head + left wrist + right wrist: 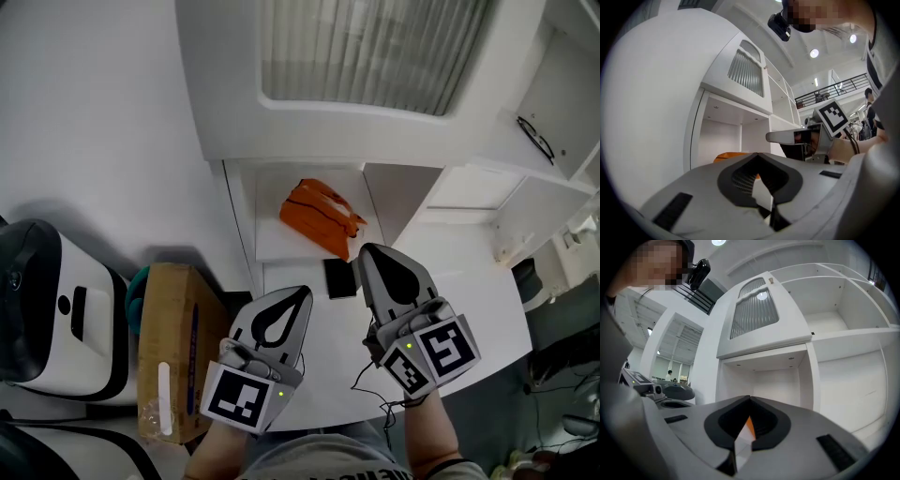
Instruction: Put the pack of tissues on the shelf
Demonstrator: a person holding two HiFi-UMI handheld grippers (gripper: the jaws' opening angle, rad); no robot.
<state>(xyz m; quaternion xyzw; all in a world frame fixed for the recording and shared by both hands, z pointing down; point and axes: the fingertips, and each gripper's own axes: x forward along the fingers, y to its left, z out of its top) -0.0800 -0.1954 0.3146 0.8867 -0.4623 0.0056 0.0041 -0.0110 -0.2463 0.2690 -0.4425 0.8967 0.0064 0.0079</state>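
Note:
The orange pack of tissues [319, 217] lies crumpled inside a low white shelf compartment [272, 246]. In the left gripper view the pack [727, 156] peeks over the jaws, and in the right gripper view only a sliver of it [749, 426] shows through the jaw notch. My left gripper [302, 292] is shut and empty, a short way in front of the compartment. My right gripper [367, 250] is shut with nothing in it, its tips just right of and below the pack, not touching it. Both pairs of jaws [758, 154] [750, 398] point into the compartment.
A flat black object [339, 277] lies on the white surface between the grippers. A cardboard box [173, 347] and a white-and-black appliance [56, 309] stand at the left. Above the compartment is a cabinet door with ribbed glass [366, 47]. Open white shelves [553, 112] run to the right.

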